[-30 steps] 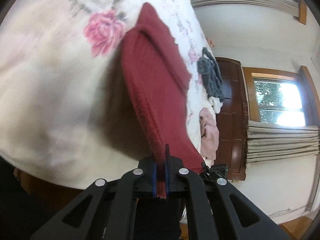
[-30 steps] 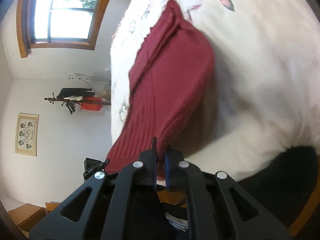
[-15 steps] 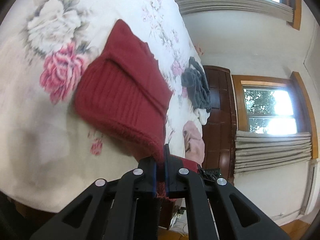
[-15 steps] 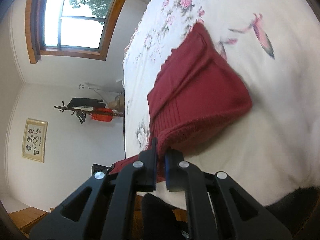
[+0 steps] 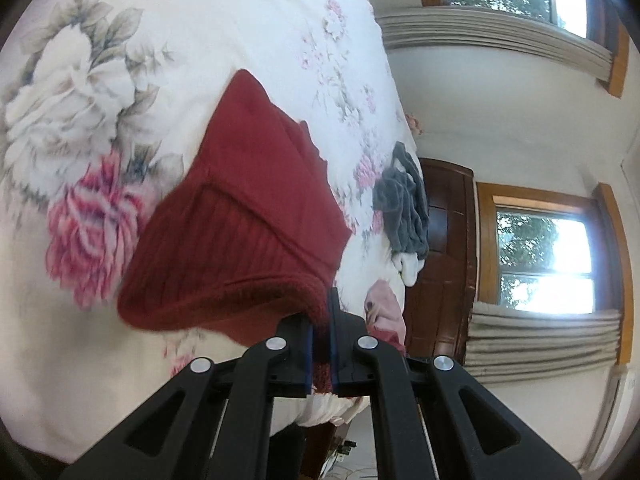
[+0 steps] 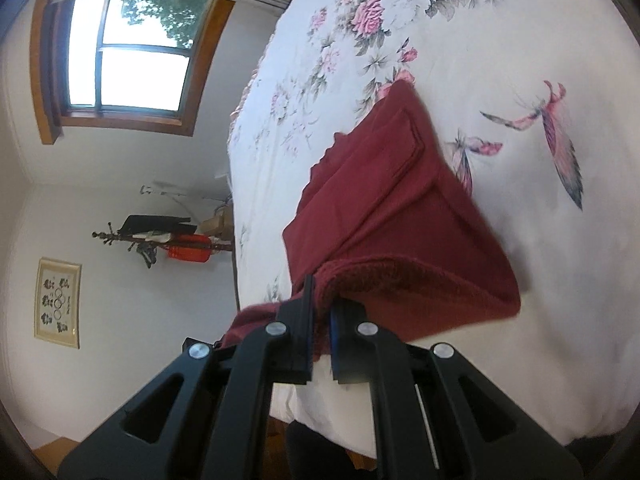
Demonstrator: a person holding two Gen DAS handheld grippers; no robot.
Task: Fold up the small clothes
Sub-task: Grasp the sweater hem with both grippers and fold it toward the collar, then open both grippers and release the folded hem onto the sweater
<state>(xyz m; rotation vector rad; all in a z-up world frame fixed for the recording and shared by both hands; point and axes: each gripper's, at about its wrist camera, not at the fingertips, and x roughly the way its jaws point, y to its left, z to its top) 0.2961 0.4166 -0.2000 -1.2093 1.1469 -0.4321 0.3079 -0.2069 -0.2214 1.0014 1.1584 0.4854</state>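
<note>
While clamped on the ribbed hem of red sweater (image 5: 248, 216) near bed's (image 5: 224, 16) front edge, left hand-held gripper (image 5: 319, 344) and right hand-held gripper (image 6: 320, 344), hem lifted, rest lying folded.

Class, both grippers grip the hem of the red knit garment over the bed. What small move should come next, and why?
Probably carry the hem forward and lower it. The left gripper and right gripper pinch the ribbed hem of the red knit garment, raised, while its far end lies on the floral bedspread.

Left claw (image 5: 319, 332), right claw (image 6: 320, 328) clamped.
</note>
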